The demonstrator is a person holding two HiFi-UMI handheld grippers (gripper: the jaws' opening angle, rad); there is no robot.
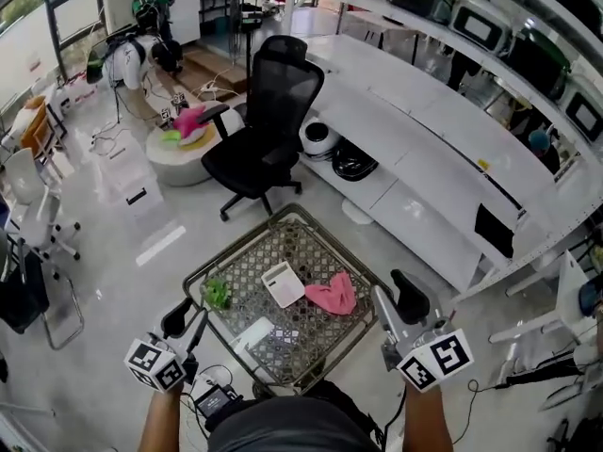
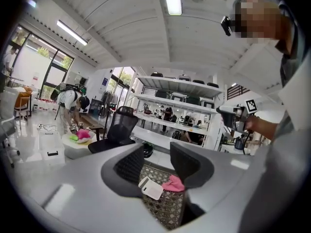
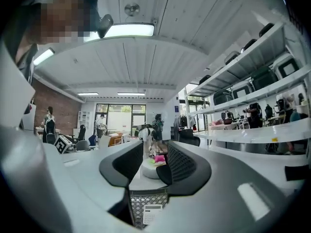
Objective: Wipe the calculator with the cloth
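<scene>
The white rectangular calculator (image 1: 283, 283) lies flat near the middle of the square wire-mesh metal table (image 1: 303, 241), which stands corner-on to you. Its long axis runs from the table's near corner towards its far corner, tipped a little off that line. In your right gripper view the calculator (image 3: 152, 213) shows its display strip at the far end and its keys nearer you. So the display end points to the table's far corner, where the black mesh-backed office chair (image 1: 268, 121) stands on the floor beyond.

The crumpled pink cloth (image 1: 332, 293) sits on the table towards its right corner, just beside the calculator's right edge. You cannot tell whether the two touch. A small crumpled green thing (image 1: 217, 293) lies towards the table's left corner, and a flat pale packet (image 1: 252, 332) lies towards its near corner.

Your left gripper (image 1: 187, 320) hangs over the table's near-left edge, clear of the mesh. In its own view the left gripper (image 2: 158, 160) has its jaws apart with nothing between them. The calculator (image 2: 152, 188) and cloth (image 2: 174, 183) show through the gap, well below on the table.

Your right gripper (image 1: 396, 298) is held over the table's near-right edge, also above it. The right gripper (image 3: 151, 165) has its jaws about half spread and empty, and it points level across the table.
</scene>
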